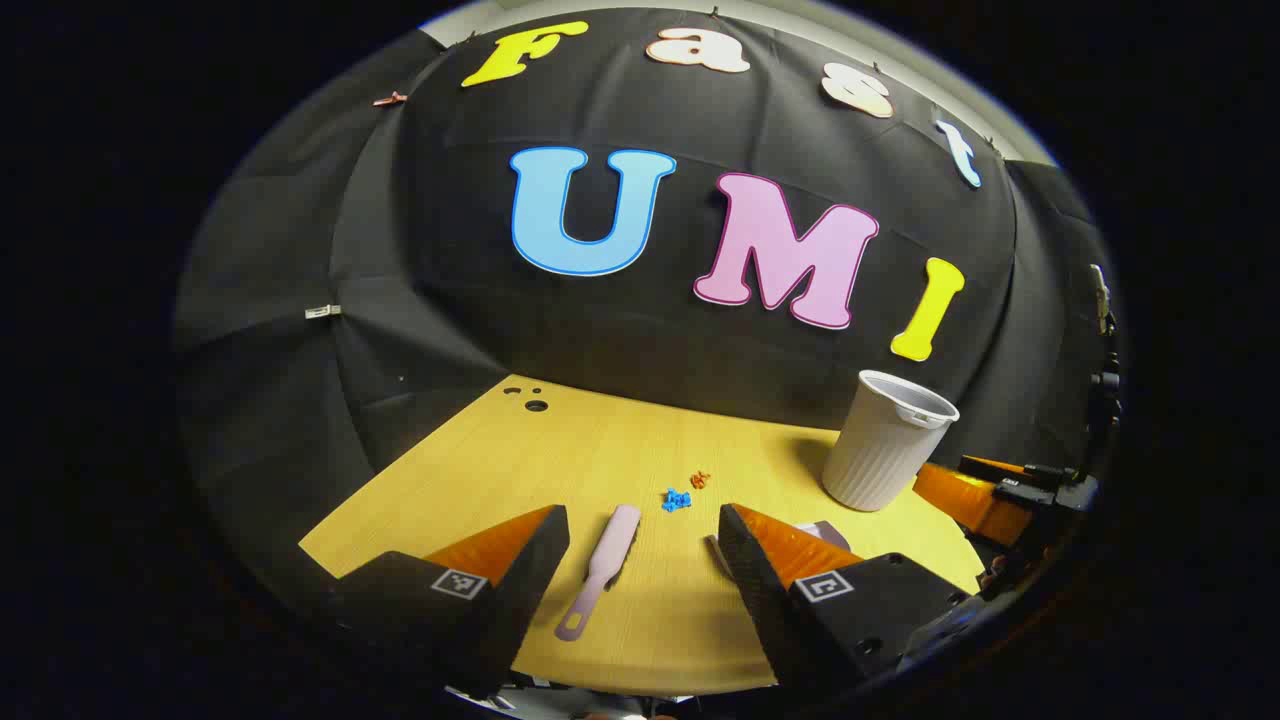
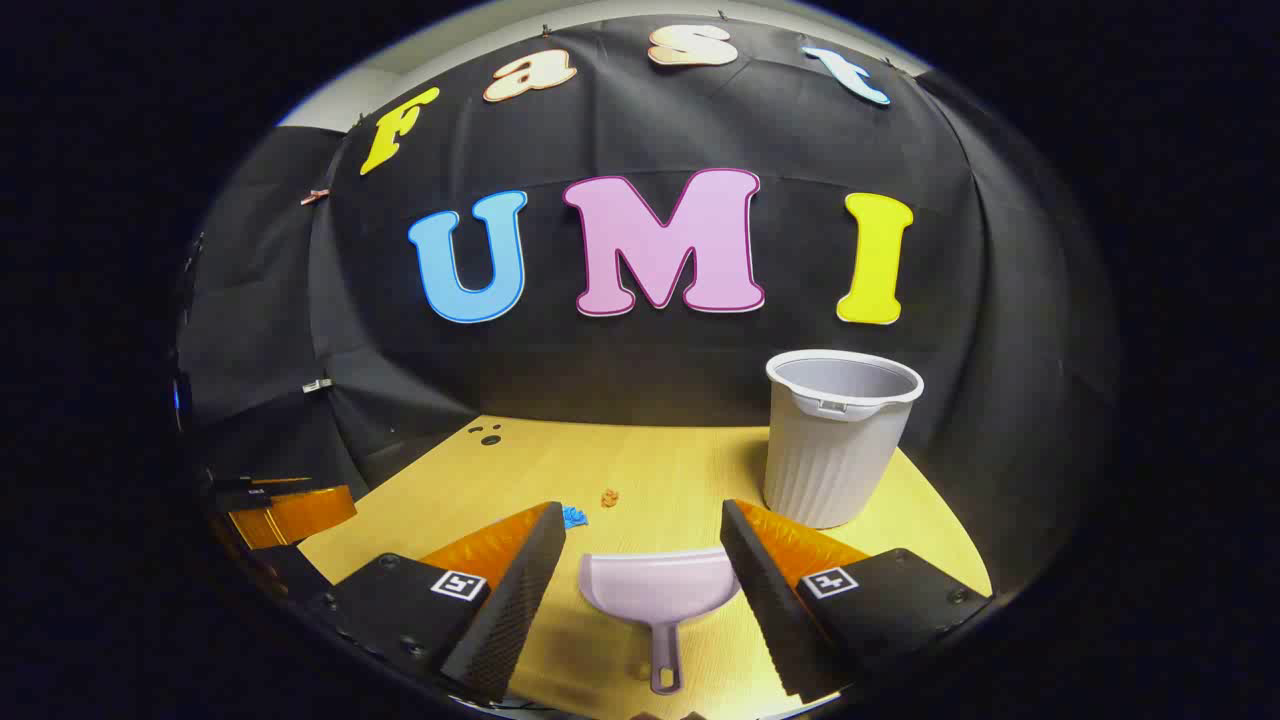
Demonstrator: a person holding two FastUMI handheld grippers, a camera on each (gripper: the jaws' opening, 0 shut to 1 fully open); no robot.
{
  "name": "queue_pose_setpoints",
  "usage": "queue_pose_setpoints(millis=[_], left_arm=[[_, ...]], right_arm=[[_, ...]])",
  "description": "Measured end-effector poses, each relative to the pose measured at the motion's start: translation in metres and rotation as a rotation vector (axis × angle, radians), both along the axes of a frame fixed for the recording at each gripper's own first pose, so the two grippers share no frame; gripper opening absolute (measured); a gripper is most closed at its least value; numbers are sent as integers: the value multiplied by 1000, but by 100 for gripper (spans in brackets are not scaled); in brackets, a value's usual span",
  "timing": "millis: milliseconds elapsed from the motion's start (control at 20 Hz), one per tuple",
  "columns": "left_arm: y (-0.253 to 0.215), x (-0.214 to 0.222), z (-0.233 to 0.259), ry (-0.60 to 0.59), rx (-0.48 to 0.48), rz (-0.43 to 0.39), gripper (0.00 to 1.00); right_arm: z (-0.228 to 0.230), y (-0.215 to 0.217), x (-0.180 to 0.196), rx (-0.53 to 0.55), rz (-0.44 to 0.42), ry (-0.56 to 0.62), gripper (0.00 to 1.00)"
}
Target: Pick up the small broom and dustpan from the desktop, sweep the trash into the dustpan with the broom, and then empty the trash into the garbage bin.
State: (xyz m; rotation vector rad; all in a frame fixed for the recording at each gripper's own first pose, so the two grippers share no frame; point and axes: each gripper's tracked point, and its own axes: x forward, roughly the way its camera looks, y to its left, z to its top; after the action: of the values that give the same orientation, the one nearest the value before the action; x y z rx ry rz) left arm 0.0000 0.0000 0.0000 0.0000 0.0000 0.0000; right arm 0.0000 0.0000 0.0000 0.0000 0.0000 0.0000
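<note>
A pale lilac small broom [image 1: 603,568] lies flat on the wooden desktop [image 1: 600,450], handle toward me, between the spread fingers of my left gripper [image 1: 643,560], which is open above it. Blue trash bits [image 1: 677,498] and orange trash bits [image 1: 700,479] lie just beyond it. In the right gripper view a lilac dustpan [image 2: 660,595] lies flat, handle toward me, between the fingers of my open right gripper [image 2: 643,580]. The blue bits [image 2: 574,516] and orange bits [image 2: 608,496] lie left of the pan. A grey ribbed garbage bin [image 2: 838,435] stands upright at the right.
The bin [image 1: 885,440] stands near the desktop's far right corner, by the black cloth wall. Cable holes [image 1: 530,398] mark the far left corner. The other gripper [image 1: 1000,490] shows at the right edge of the left gripper view, and another [image 2: 285,510] at the left edge of the right gripper view.
</note>
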Motion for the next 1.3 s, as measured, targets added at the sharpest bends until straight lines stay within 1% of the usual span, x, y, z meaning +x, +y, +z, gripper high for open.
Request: queue_pose_setpoints(millis=[250,550,750,900,1000,1150,1300], left_arm=[[9,11,-7,37,12,13,96],[24,24,-6,45,39,24,95],[29,27,-9,61,38,26,96],[30,30,-16,79,43,27,96],[31,31,-23,98,50,31,96],[32,40,-32,132,53,33,96],[32,55,-53,187,62,31,96]], right_arm=[[-28,-13,8,-10,-16,109,98],[-42,-20,11,-15,-30,167,98],[-61,-19,13,-16,-23,238,98],[-82,-23,18,-4,-31,316,98],[-98,-26,18,25,-39,376,98],[-130,-33,29,86,-54,476,98],[-164,-40,38,95,-63,573,99]])
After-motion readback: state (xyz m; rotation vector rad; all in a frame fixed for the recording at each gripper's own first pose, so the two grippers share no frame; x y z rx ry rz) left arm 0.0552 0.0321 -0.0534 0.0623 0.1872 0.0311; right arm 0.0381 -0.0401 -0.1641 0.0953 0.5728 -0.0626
